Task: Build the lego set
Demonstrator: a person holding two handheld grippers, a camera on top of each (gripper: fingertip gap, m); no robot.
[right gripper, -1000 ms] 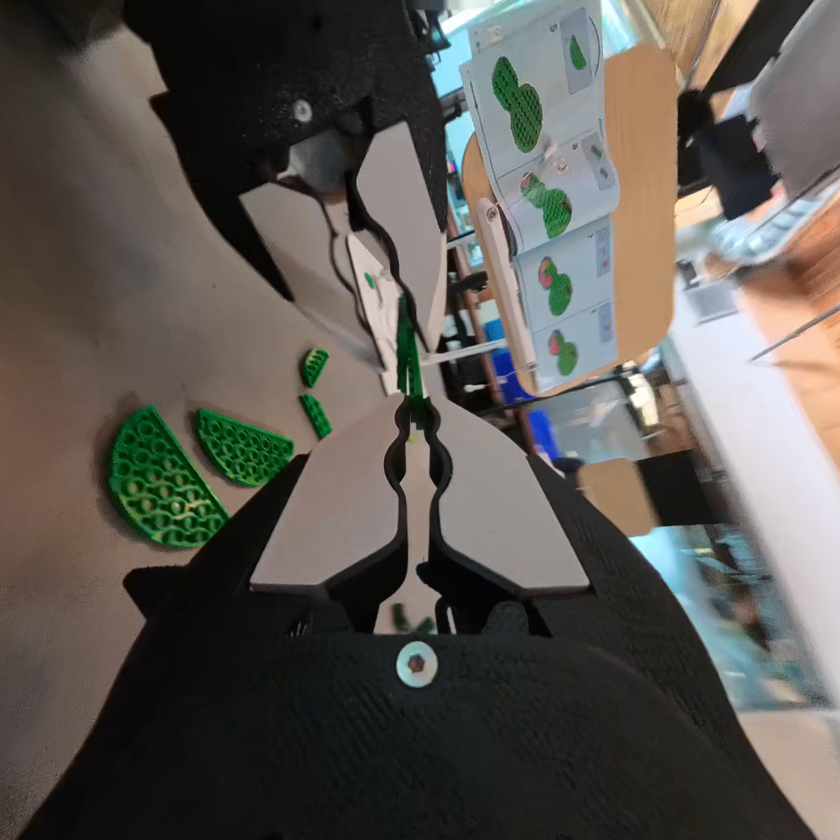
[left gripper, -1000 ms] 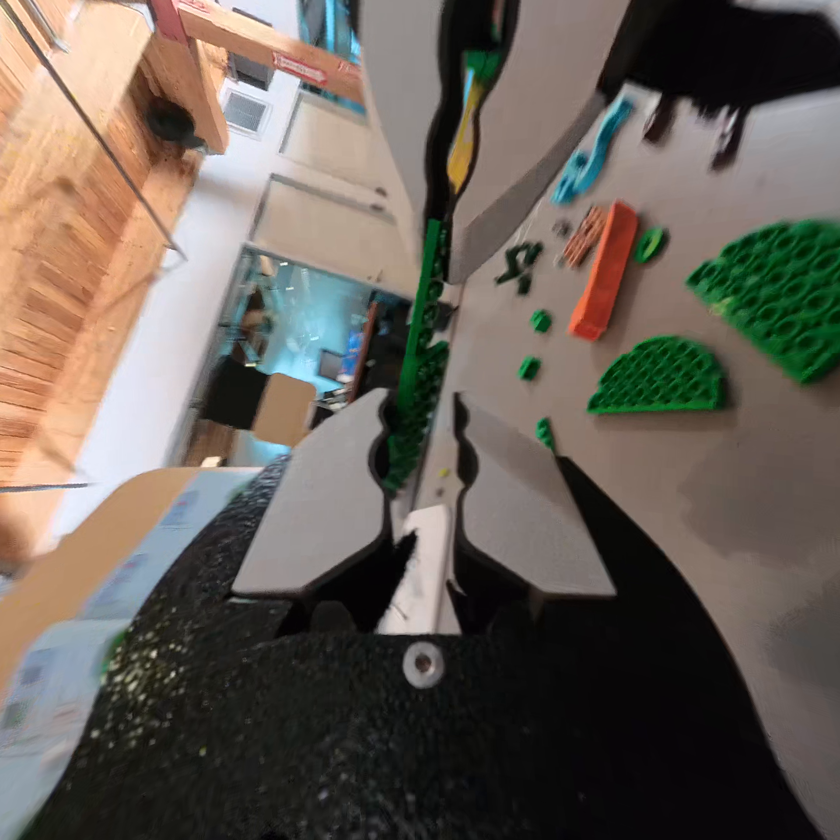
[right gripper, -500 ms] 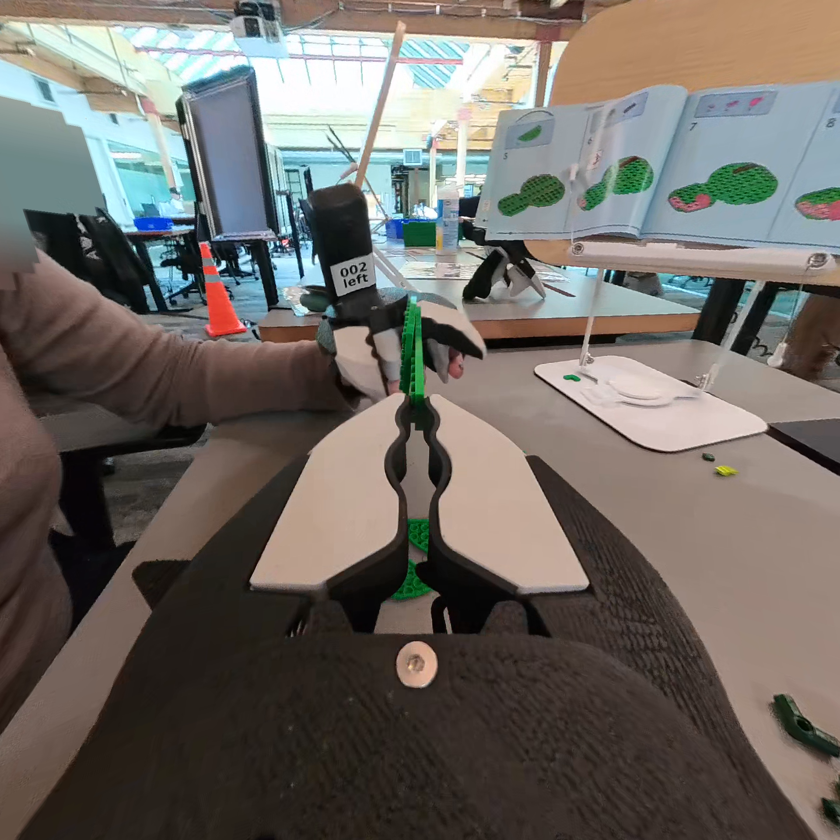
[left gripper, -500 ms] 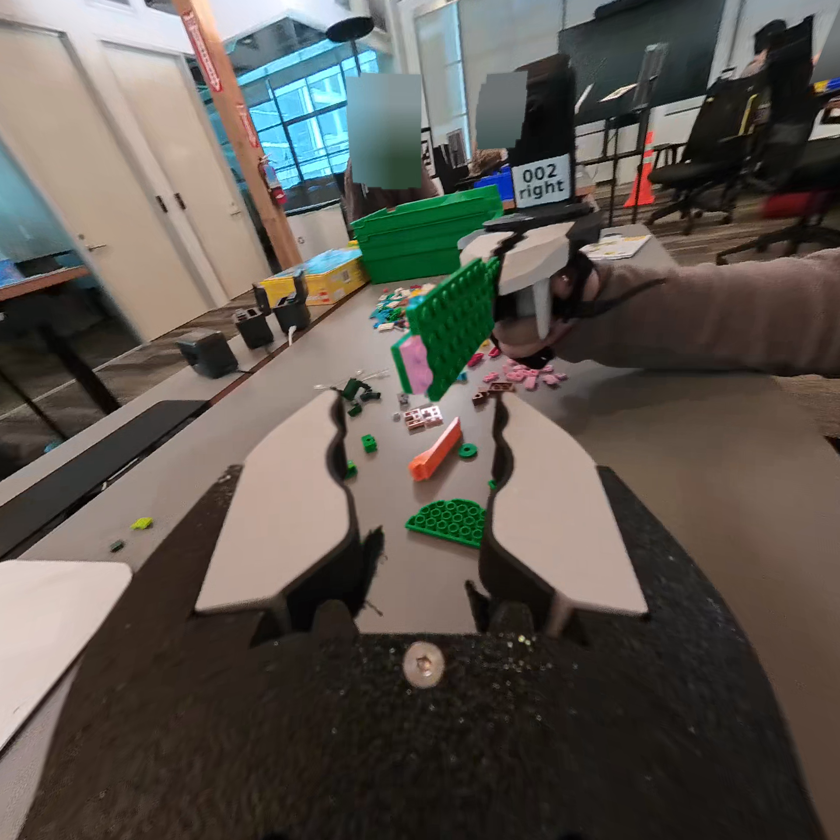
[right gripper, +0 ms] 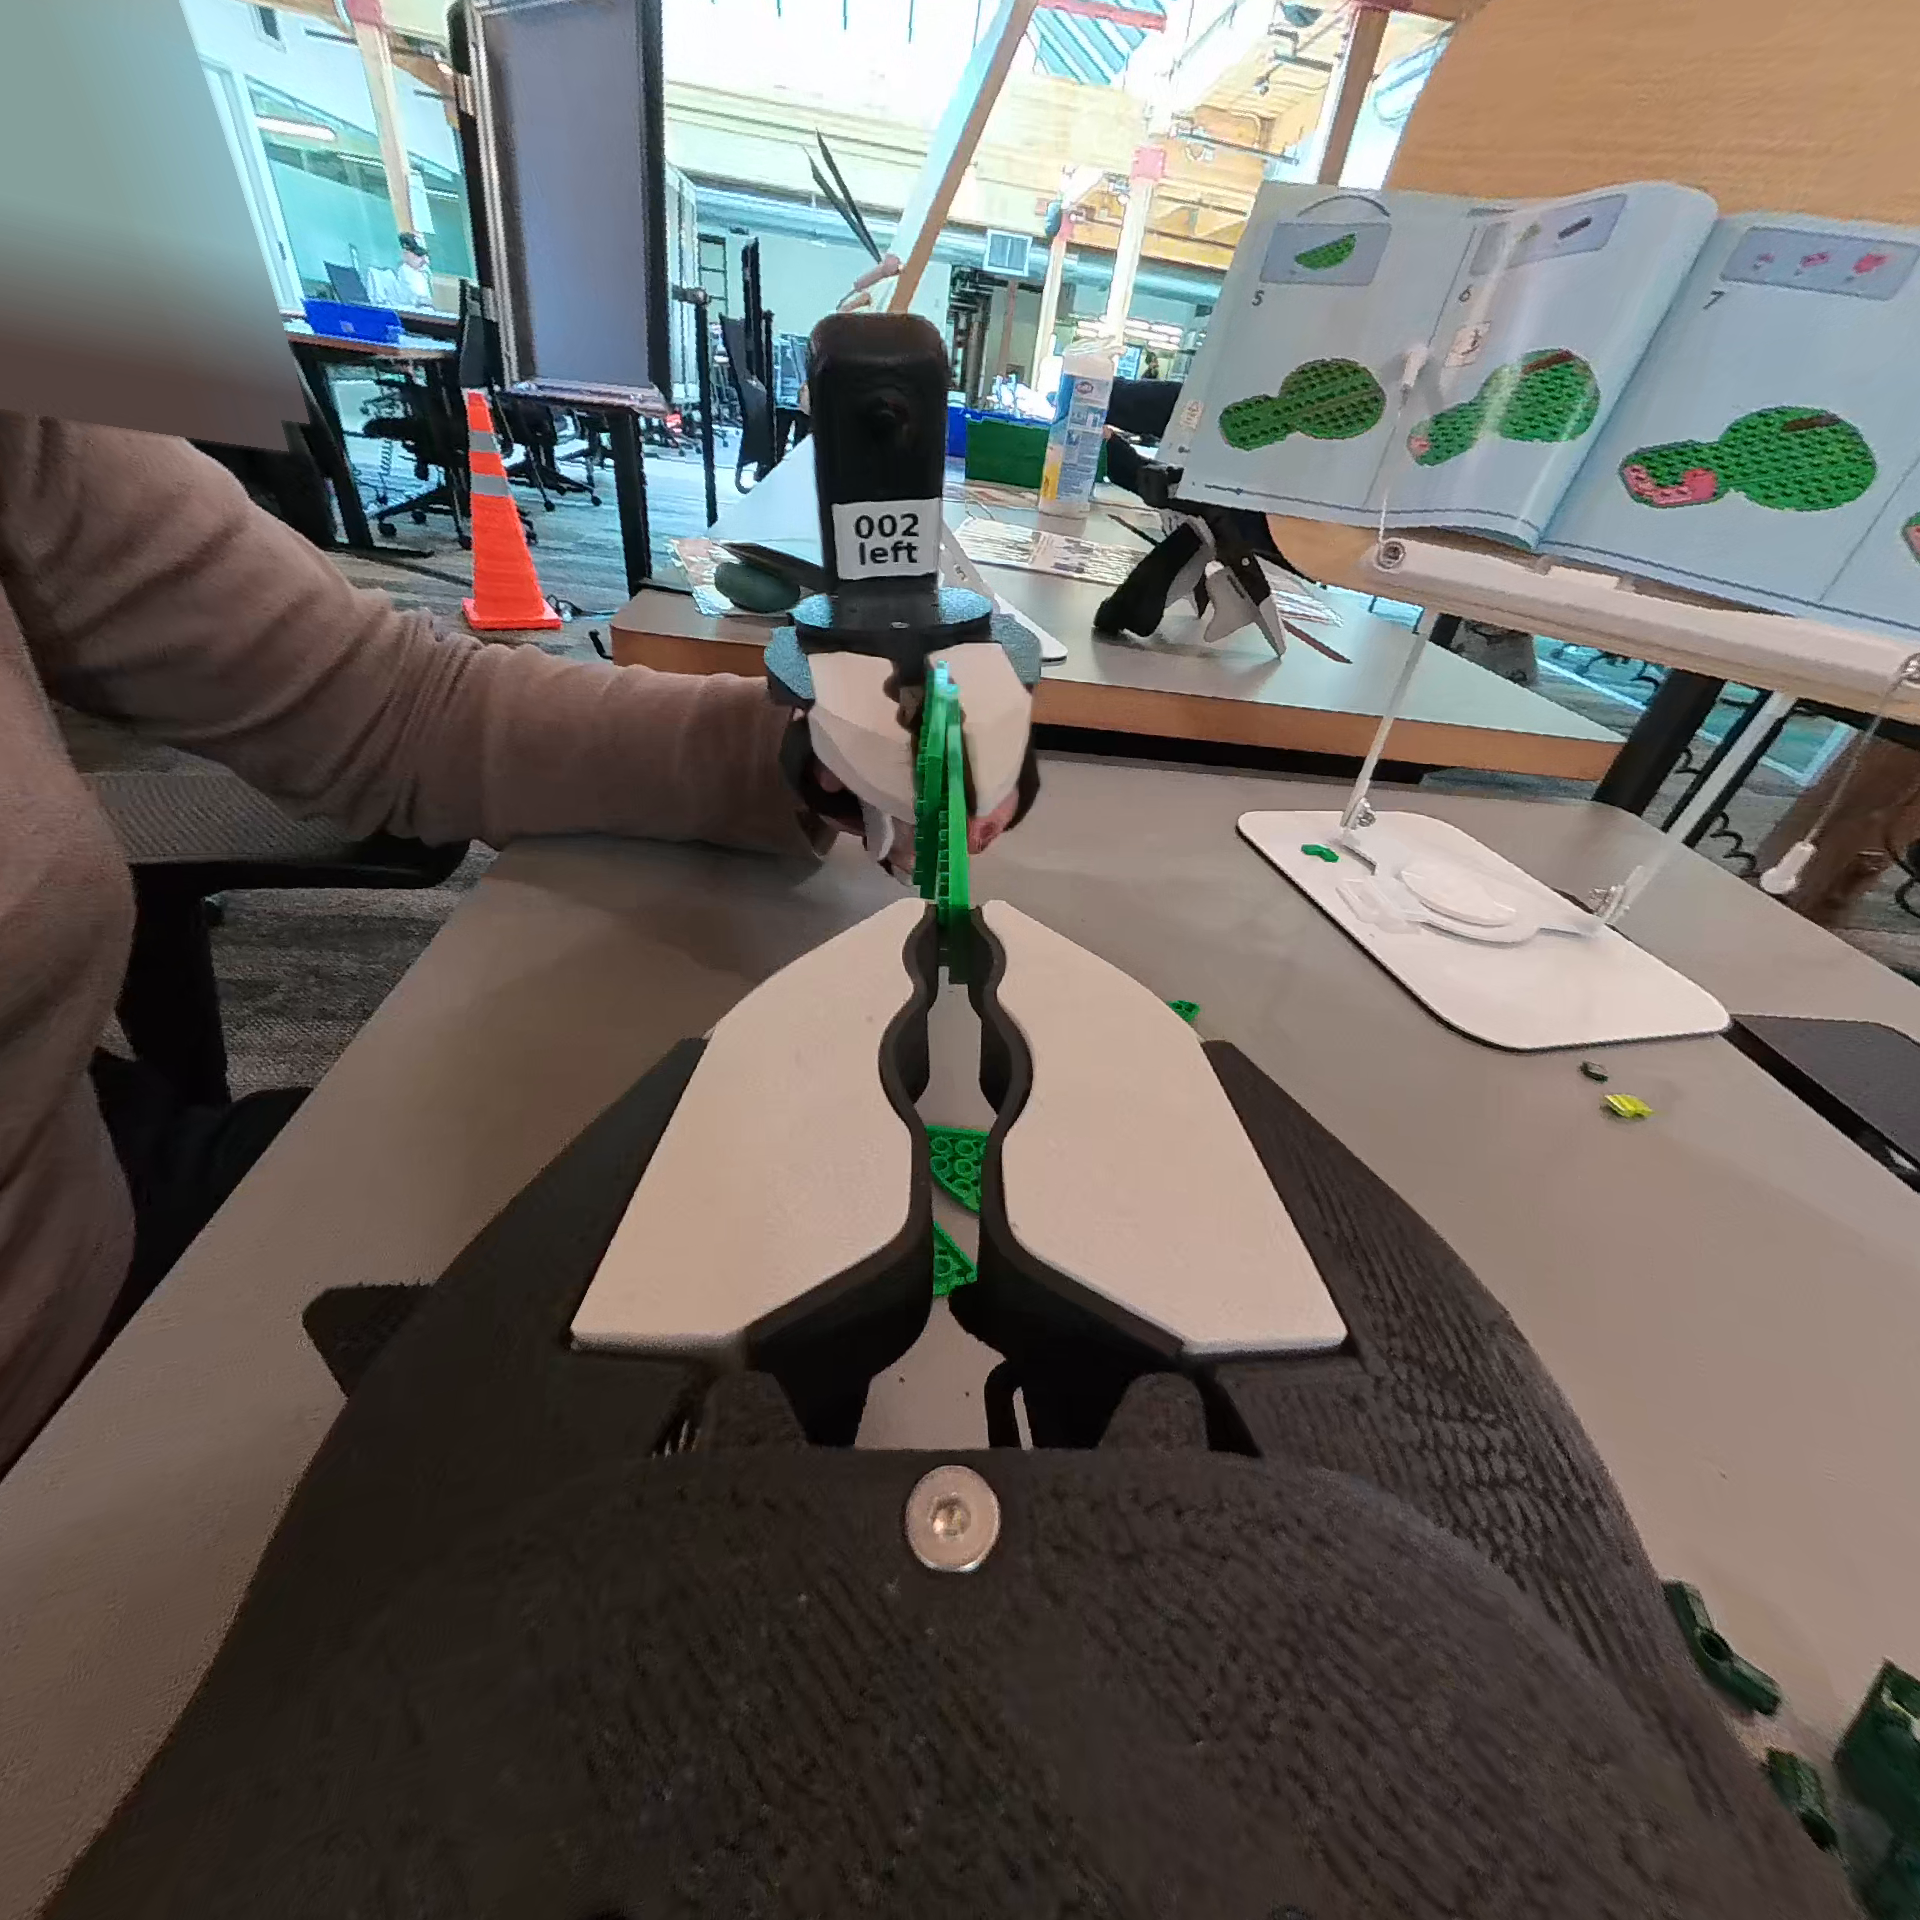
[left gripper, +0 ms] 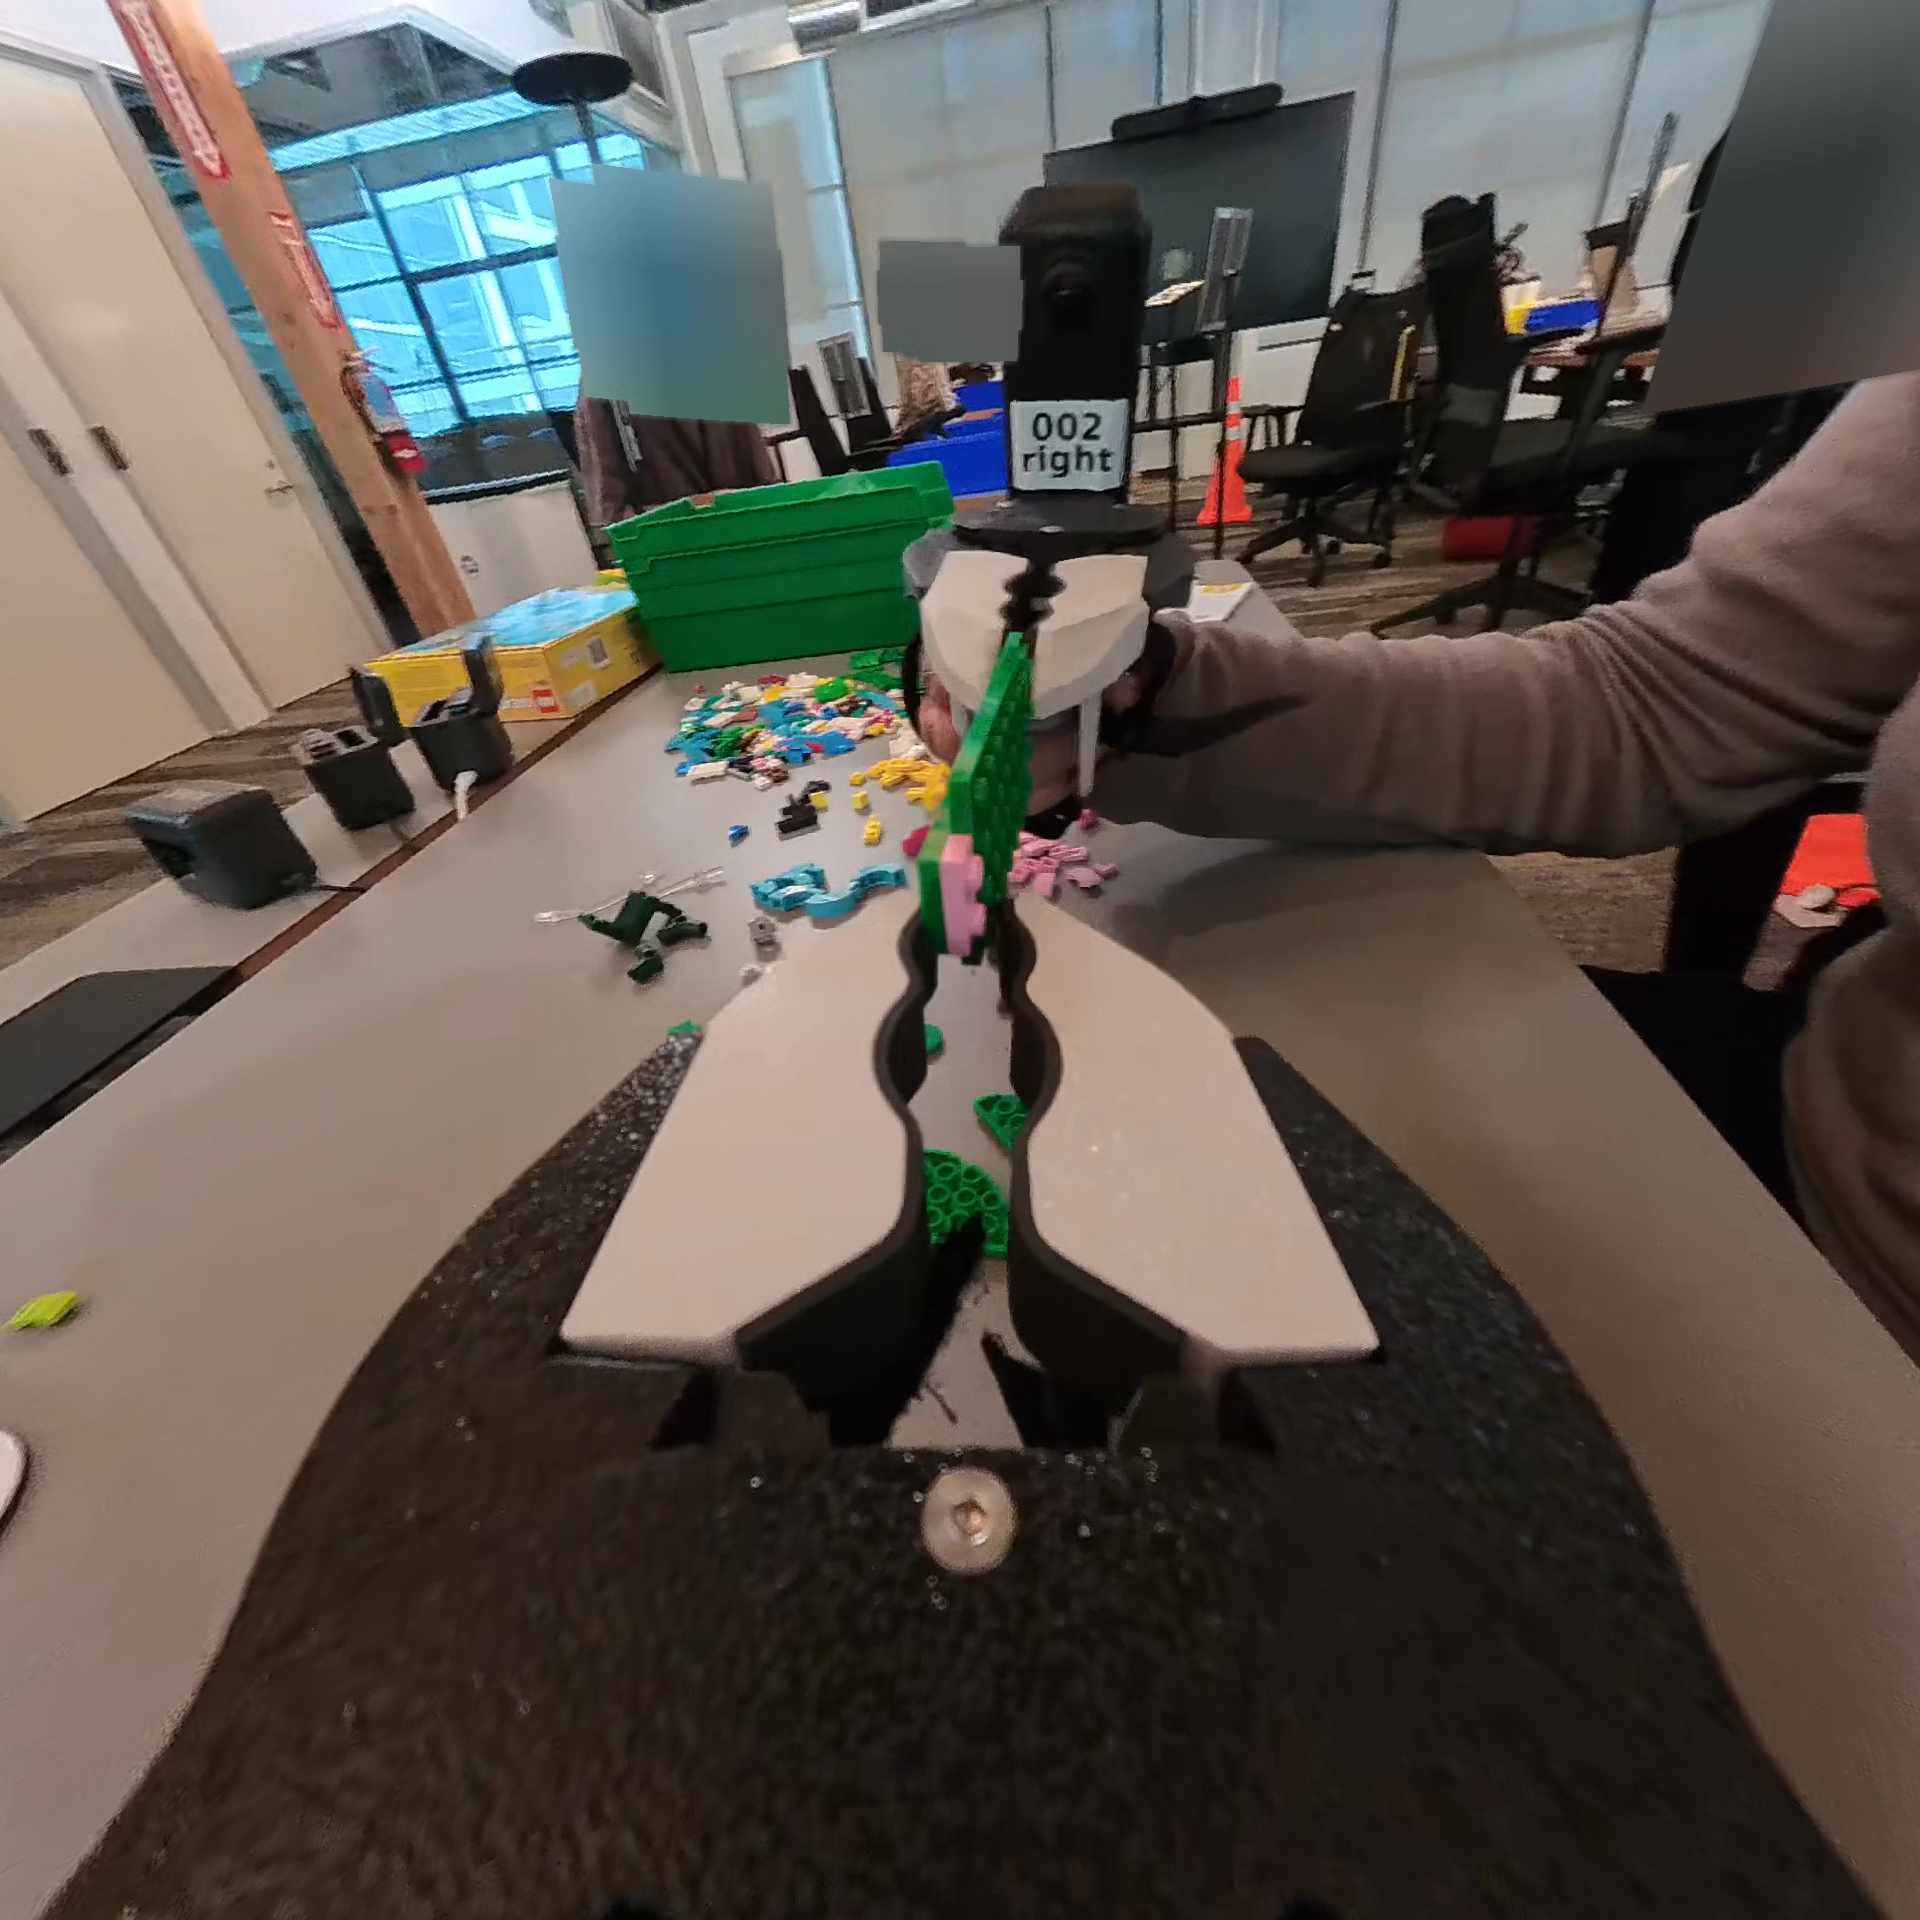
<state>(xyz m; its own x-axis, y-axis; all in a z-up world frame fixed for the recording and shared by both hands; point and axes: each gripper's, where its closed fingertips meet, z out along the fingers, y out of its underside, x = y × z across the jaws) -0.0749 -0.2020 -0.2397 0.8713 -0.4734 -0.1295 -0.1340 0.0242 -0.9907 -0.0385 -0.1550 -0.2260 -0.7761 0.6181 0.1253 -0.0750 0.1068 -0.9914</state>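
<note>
In the left wrist view, the left hand-held gripper [left gripper: 961, 940] fills the lower frame. Its fingers stand a narrow gap apart around the near end of the green plate [left gripper: 995, 774], at the pink brick [left gripper: 958, 888]; whether they actually press it cannot be told from here. Through the gap, lower centre, two loose green rounded plates [left gripper: 964, 1195] lie on the grey surface [left gripper: 395, 1091].

The plate hangs on edge in mid-frame, well above the surface. That is probably so both tools can take it end to end for a handover or a press.

In the right wrist view, the right hand-held gripper [right gripper: 954, 914] has closed its tips on the plate's near end. The left one appears at centre beyond it, clasping the far end.

Farther off at centre, one heap of mixed coloured pieces [left gripper: 790, 727] waits. Behind it stand one yellow box [left gripper: 520, 655] and a stack of green bins [left gripper: 779, 577]. At upper right in the right wrist view, one open instruction booklet [right gripper: 1558, 364] sits propped on a white stand [right gripper: 1475, 935], facing the builder.
</note>
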